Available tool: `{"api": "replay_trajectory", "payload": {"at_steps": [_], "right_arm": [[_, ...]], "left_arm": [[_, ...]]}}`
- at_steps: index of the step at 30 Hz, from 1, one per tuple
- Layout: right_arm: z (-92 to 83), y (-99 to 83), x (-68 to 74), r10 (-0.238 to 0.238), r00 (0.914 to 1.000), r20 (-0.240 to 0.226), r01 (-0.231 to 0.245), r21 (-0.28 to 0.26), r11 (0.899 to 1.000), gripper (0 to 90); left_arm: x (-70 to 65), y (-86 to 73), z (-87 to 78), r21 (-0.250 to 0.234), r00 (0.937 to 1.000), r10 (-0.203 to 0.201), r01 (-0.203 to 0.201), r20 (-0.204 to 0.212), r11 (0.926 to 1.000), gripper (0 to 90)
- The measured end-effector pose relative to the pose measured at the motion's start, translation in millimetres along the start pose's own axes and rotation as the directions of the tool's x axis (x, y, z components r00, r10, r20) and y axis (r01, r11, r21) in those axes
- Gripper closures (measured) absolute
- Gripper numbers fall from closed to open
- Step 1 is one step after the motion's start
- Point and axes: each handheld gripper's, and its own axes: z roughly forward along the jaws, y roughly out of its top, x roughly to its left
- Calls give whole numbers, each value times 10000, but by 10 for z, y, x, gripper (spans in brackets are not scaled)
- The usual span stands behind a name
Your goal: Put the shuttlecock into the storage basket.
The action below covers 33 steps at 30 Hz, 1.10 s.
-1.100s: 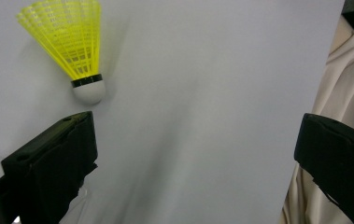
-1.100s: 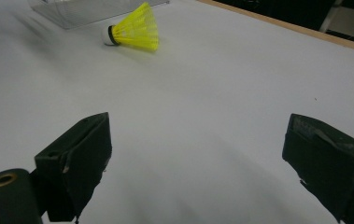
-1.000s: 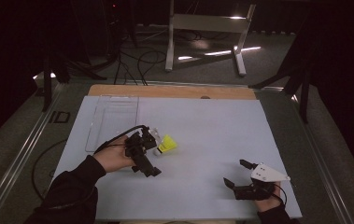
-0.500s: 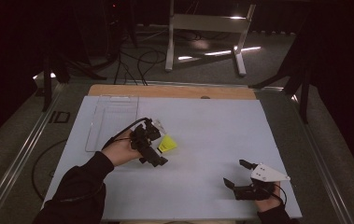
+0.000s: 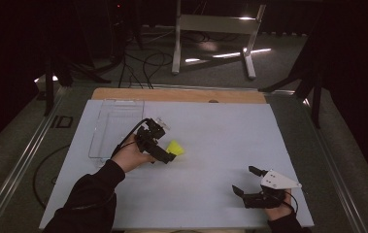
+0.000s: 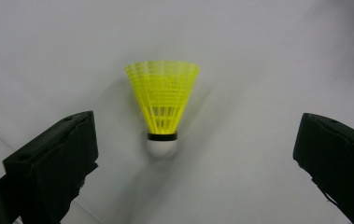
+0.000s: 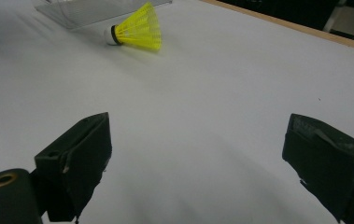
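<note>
The yellow shuttlecock (image 6: pixel 162 105) lies on its side on the white table (image 5: pixel 220 136), near the middle. In the left gripper view its white round nose (image 6: pixel 162 147) points to 6 o'clock and its wide skirt opens toward 12 o'clock. The left gripper (image 6: pixel 195 154) hangs over it with its jaws spread wide and nothing in them. The right gripper (image 5: pixel 245 180) rests well apart, at about 4 o'clock from the shuttlecock, also wide and holding nothing. A clear tray (image 5: pixel 116 127) sits at about 10 o'clock. The shuttlecock looks very light, and its thin skirt may bend or crush. I think the firm nose is the best place to pinch it, gently.
</note>
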Motion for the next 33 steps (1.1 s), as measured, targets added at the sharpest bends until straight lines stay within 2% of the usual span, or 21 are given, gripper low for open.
{"api": "replay_trajectory", "payload": {"at_steps": [6,10,15,17,24,29,31,33], "right_arm": [[-2,0,0,34,10000,-8,-34,-6,10000,82],[0,0,2,-1,10000,-36,1,6,10000,82],[-1,1,0,-8,10000,-41,8,12,10000,82],[1,-1,-1,7,10000,-48,-7,8,10000,82],[1,1,3,-7,10000,-80,7,2,10000,82],[1,1,3,-11,10000,-81,11,6,10000,82],[0,1,3,-11,10000,-87,11,3,10000,82],[1,1,3,-2,10000,-92,2,9,10000,82]], "left_arm": [[3,-8,139,541,9998,-149,154,-101,9984,9],[9,-11,213,706,9995,-263,275,-182,9971,22],[34,-11,313,1024,9985,-481,505,-257,9935,91],[37,-8,338,1123,9979,-486,532,-433,9923,123],[47,3,414,1425,9982,-480,528,-368,9884,233],[81,0,473,1625,9970,-610,680,-479,9844,340],[87,-3,495,1717,9971,-672,725,-365,9825,378],[87,-4,520,1799,9959,-757,835,-498,9801,398]]}}
